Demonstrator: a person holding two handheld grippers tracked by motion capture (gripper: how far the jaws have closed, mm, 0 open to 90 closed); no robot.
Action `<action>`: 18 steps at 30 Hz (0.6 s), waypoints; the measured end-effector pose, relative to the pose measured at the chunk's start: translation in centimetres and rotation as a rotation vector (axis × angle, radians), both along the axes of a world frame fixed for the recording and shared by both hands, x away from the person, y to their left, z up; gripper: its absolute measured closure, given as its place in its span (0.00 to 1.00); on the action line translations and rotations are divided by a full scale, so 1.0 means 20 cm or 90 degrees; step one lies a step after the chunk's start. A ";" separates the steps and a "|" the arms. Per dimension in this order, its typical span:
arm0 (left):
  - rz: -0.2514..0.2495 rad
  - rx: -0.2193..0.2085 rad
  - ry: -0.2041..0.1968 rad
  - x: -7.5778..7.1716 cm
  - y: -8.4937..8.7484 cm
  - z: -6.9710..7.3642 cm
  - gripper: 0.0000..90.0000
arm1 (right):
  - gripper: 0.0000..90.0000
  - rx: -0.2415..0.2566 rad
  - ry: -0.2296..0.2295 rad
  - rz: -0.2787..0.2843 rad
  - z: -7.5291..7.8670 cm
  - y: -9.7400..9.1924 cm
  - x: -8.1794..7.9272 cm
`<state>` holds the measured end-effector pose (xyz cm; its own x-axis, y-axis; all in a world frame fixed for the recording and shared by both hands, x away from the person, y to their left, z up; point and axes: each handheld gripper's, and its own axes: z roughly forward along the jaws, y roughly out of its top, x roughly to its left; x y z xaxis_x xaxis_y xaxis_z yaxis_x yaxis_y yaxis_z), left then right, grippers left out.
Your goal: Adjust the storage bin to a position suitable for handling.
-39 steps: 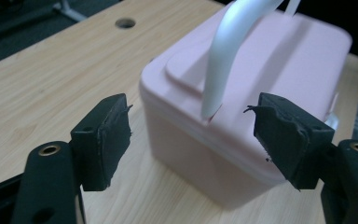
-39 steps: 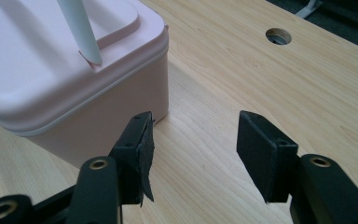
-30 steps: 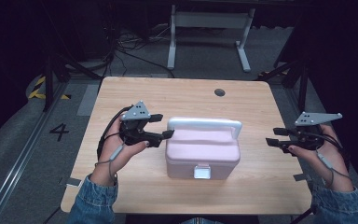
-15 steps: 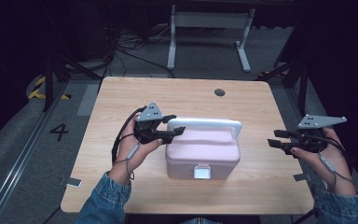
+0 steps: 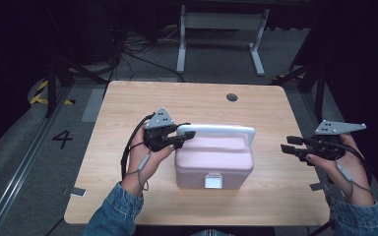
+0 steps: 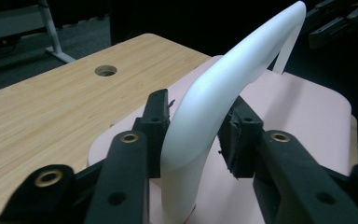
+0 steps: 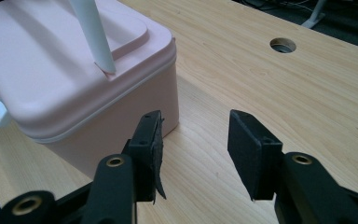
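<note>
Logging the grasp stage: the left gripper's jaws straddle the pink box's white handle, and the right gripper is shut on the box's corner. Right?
Not quite. The right gripper is open and holds nothing, beside the pink box, as the right gripper view shows. The left gripper does straddle the white handle.

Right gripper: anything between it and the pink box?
Nothing visible. The right gripper sits open off the right side of the pink box, with bare wooden table between its jaws and the box wall. At the box's other end, the left gripper has its jaws around the white handle.
</note>
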<state>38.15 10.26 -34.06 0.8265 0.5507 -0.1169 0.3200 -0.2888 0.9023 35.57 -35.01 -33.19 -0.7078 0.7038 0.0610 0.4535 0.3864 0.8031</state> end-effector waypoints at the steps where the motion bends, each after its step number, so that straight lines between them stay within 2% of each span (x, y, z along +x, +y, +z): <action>1: 0.004 0.002 -0.004 0.00 0.00 0.00 0.79 | 0.61 0.001 0.004 -0.003 0.00 0.00 0.00; 12: 0.005 0.008 -0.008 0.00 -0.01 0.01 0.80 | 0.61 -0.003 0.006 -0.010 0.00 0.01 -0.01; 18: 0.003 0.008 0.000 0.01 0.00 0.02 0.80 | 0.61 0.002 0.003 -0.007 0.00 0.01 -0.01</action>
<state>38.36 10.18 -33.74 0.8236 0.5564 -0.1104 0.3216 -0.2977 0.8989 35.38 -34.79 -33.26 -0.7000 0.7111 0.0662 0.4612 0.3794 0.8021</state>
